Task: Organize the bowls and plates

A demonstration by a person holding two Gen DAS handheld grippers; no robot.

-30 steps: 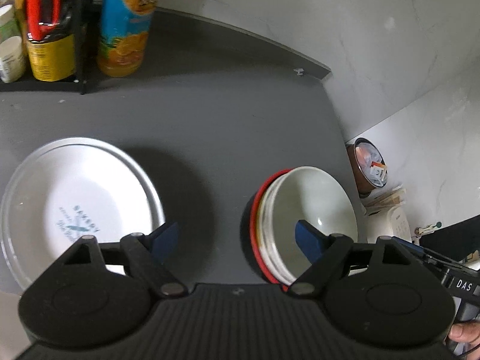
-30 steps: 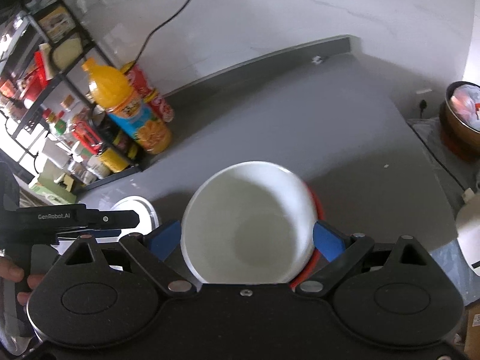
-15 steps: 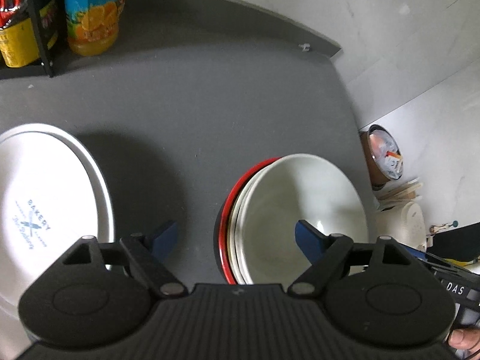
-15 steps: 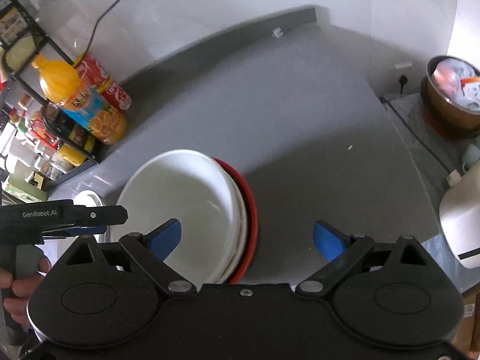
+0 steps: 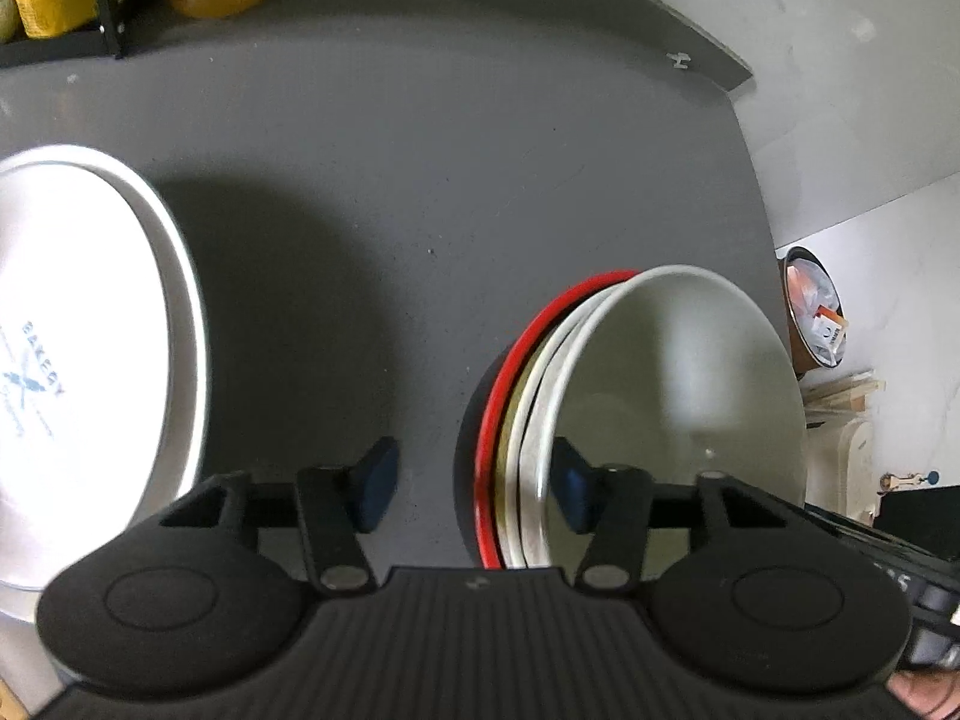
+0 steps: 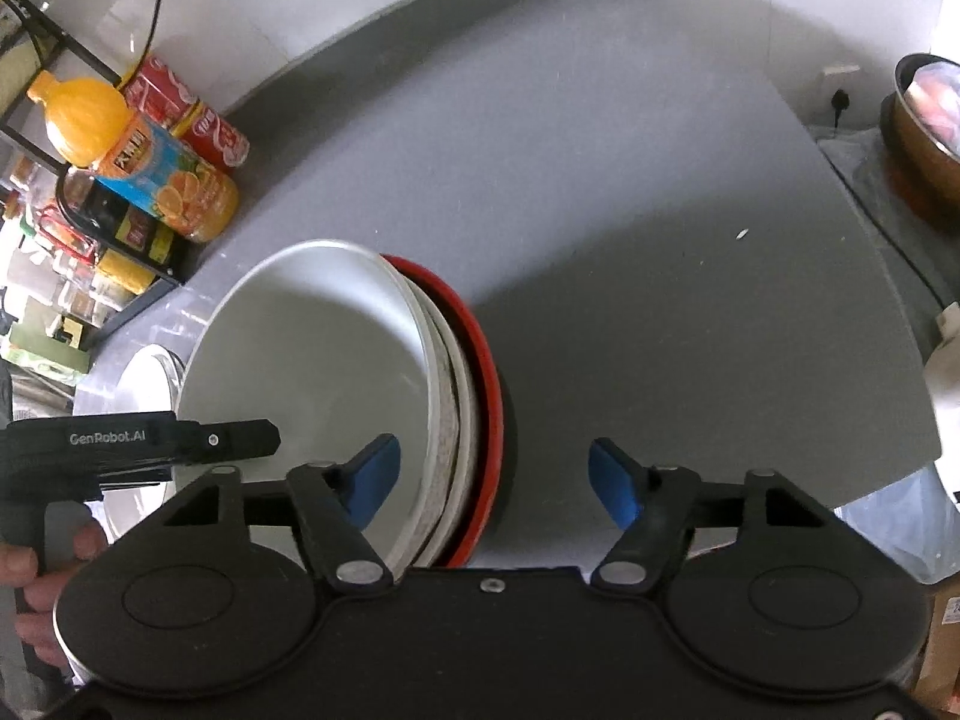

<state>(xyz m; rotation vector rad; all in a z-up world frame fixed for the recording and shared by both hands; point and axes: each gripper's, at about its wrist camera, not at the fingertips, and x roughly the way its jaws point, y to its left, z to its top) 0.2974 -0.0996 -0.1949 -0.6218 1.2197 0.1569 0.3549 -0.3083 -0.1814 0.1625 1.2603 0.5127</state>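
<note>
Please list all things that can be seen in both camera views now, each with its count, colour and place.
Stack of bowls: one stack, white bowl on top, red rim lowest, on the grey countertop.
Plate: one, white with blue print, left on the countertop.
Juice bottle: one, orange, at the back by the rack.
Red can: one, behind the bottle.
Storage rack: one, black, far left.
Brown bin: one, beyond the right edge.
Left gripper: black, blue pads, open, straddling the left rims of the stack.
Right gripper: same colours, open, straddling the right rims.
</note>
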